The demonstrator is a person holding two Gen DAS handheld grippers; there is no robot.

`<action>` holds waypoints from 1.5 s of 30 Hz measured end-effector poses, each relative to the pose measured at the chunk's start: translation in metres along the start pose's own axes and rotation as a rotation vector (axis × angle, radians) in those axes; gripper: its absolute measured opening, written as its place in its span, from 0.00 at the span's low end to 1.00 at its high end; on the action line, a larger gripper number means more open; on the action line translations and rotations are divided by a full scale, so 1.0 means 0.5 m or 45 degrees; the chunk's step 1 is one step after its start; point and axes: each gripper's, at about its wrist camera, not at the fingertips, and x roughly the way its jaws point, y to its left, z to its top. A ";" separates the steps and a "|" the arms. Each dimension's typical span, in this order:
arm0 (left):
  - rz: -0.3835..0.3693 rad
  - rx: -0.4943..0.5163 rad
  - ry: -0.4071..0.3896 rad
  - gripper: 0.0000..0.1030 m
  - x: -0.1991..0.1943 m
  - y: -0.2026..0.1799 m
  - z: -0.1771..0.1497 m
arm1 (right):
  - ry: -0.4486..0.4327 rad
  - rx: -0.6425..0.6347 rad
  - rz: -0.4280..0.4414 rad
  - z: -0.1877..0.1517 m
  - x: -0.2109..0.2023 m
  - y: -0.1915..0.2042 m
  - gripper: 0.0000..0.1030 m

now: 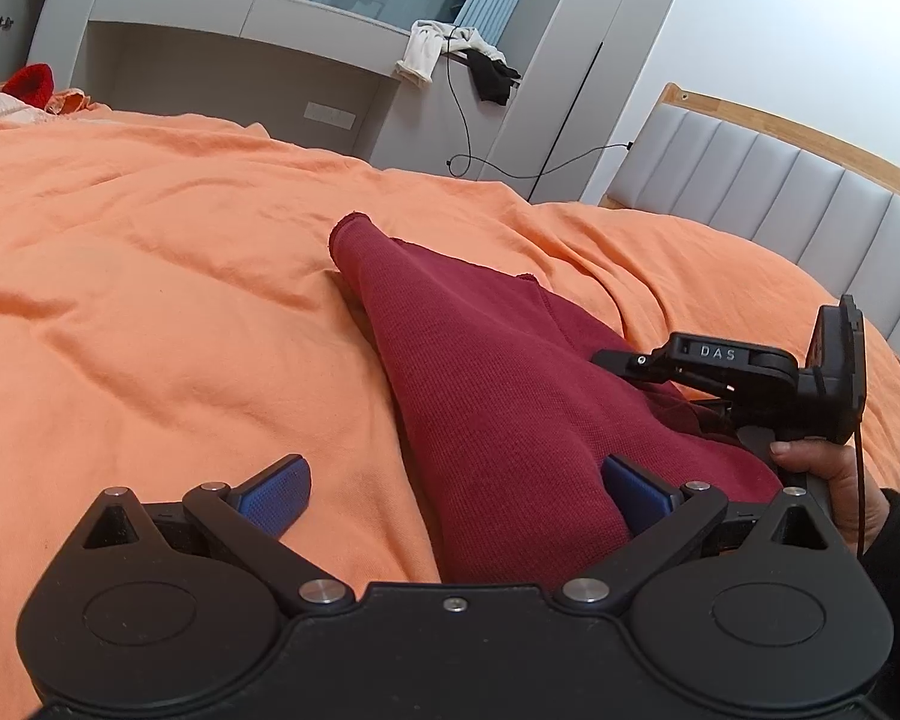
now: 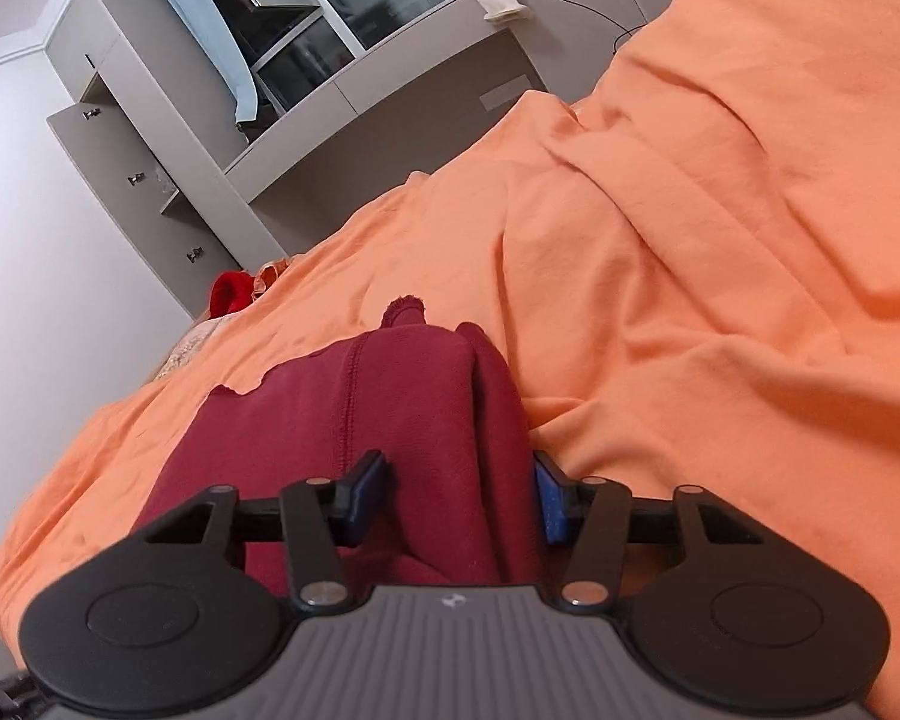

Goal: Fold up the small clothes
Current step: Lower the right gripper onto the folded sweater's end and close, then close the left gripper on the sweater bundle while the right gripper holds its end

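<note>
A dark red knit garment [image 1: 498, 384] lies on the orange bedsheet [image 1: 150, 276], its narrow end pointing away. My left gripper [image 1: 456, 492] is open, its blue pads [image 1: 276, 495] wide apart over the near edge of the garment. In the left wrist view the right gripper [image 1: 660, 372] is seen from the side at the garment's right edge, held by a hand. In the right wrist view the right gripper [image 2: 459, 495] is open, and a raised fold of the red garment [image 2: 414, 414] sits between its blue pads [image 2: 366, 495].
A grey padded headboard [image 1: 768, 192] stands at the right. A grey cabinet and window ledge [image 1: 240, 60] with white and black clothes [image 1: 450, 54] and a hanging cable is behind the bed. A bright red item [image 1: 30, 84] lies at the far left of the bed.
</note>
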 end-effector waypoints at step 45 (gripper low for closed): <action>-0.092 -0.131 0.008 1.00 0.071 0.066 0.033 | -0.015 0.007 0.036 -0.020 -0.001 -0.005 0.68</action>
